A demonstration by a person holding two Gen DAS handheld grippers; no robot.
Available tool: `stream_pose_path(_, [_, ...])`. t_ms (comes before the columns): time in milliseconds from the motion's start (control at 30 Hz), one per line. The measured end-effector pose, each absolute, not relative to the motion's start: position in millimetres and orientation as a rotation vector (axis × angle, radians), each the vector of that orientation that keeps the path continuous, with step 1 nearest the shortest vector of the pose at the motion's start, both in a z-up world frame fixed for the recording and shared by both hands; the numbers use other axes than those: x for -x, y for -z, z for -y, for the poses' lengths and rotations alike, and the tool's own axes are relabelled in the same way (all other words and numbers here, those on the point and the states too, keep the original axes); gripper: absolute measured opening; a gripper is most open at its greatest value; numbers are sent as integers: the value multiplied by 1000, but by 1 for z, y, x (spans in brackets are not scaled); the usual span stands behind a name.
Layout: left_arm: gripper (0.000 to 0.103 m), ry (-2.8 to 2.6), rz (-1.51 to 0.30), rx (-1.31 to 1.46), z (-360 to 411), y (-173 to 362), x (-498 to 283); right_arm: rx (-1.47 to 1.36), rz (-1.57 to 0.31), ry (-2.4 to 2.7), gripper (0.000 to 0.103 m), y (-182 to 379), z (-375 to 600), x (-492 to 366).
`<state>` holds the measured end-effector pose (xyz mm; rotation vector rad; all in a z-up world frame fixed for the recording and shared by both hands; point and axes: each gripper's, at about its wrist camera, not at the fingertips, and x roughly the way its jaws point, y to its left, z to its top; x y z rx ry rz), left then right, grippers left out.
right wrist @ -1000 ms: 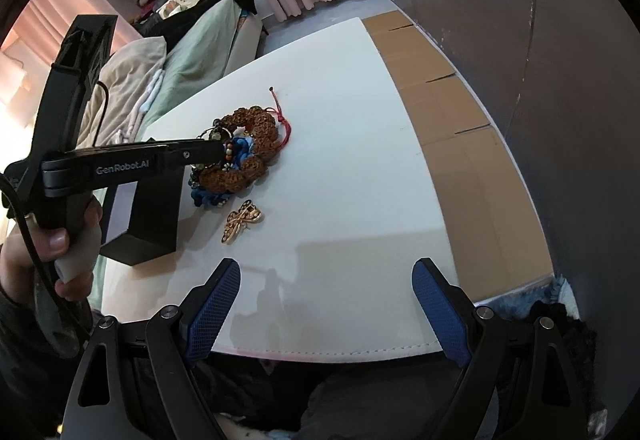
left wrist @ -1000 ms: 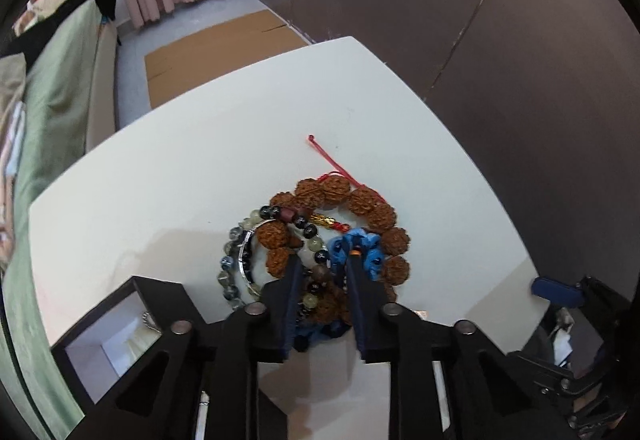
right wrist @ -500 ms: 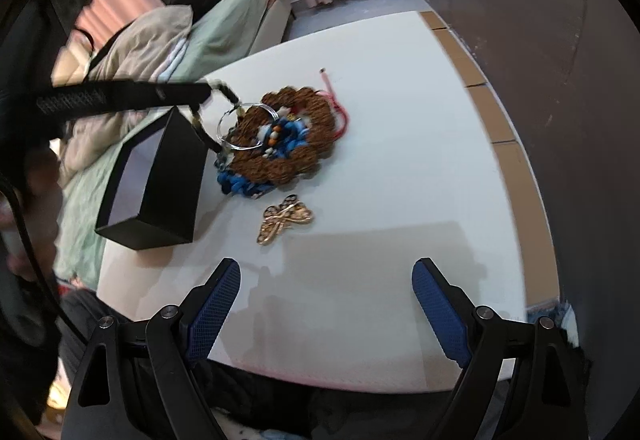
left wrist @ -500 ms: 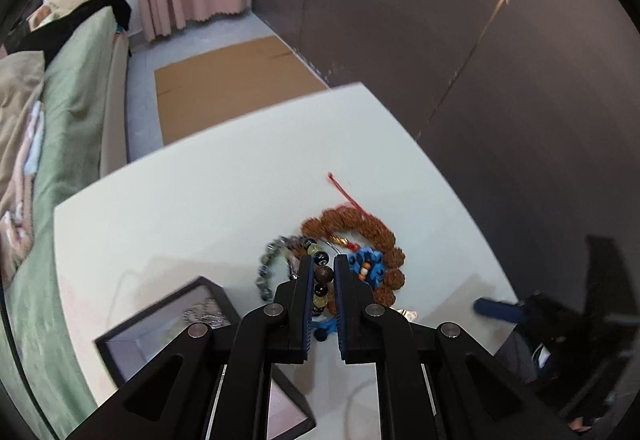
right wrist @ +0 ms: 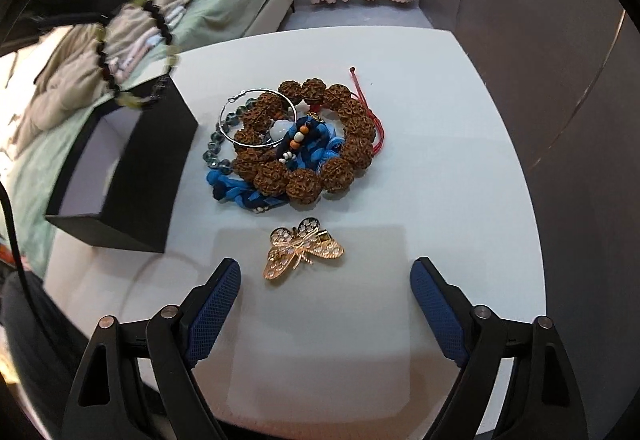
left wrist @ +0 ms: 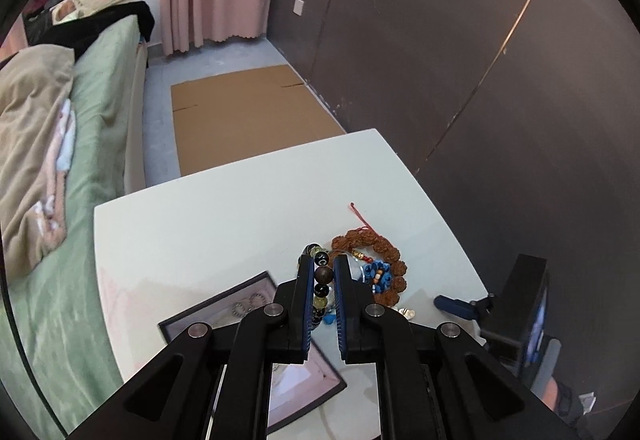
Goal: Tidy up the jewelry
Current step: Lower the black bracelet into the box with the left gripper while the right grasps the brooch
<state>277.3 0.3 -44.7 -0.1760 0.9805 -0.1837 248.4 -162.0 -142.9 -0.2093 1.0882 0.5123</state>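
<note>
The left tongs (left wrist: 323,272), clenched on a dark beaded bracelet (left wrist: 322,286), have lifted it off the pile toward the black box (right wrist: 132,168) at centre left, while the right tongs (right wrist: 325,304), released and narrowing slightly, hang over the butterfly brooch (right wrist: 303,253).

Both wrist views looked steeply down along their fingers; shared white table (left wrist: 224,224) and jewelry pile (right wrist: 304,144), right nearer.

Our left gripper (left wrist: 323,272) has black angular arms with silver screws. Our right gripper (right wrist: 325,280) is black too. Its fingers (right wrist: 212,310) wear blue textured pads.
</note>
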Motion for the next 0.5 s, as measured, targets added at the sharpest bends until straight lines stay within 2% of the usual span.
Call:
stream_pose_path(100, [10,179,-980,180,-6,43,-270,268,-1055,-471,76,144,156,-246])
stream_pose_path(167, [10,175,-980,183,-11,43,-265,280,-1040,-467,67,143,154,-246])
stream_pose_path(233, [10,170,-984,189,-13,45,-262,281,-1031,-473,47,141,153,-247])
stream_pose_path(267, [10,167,-987,193,-14,46,-260,282,-1029,-478,42,140,152,-248])
stream_pose_path(500, [10,154,-1006,194,-23,52,-247,215,-1031,-470,41,138,158,-246])
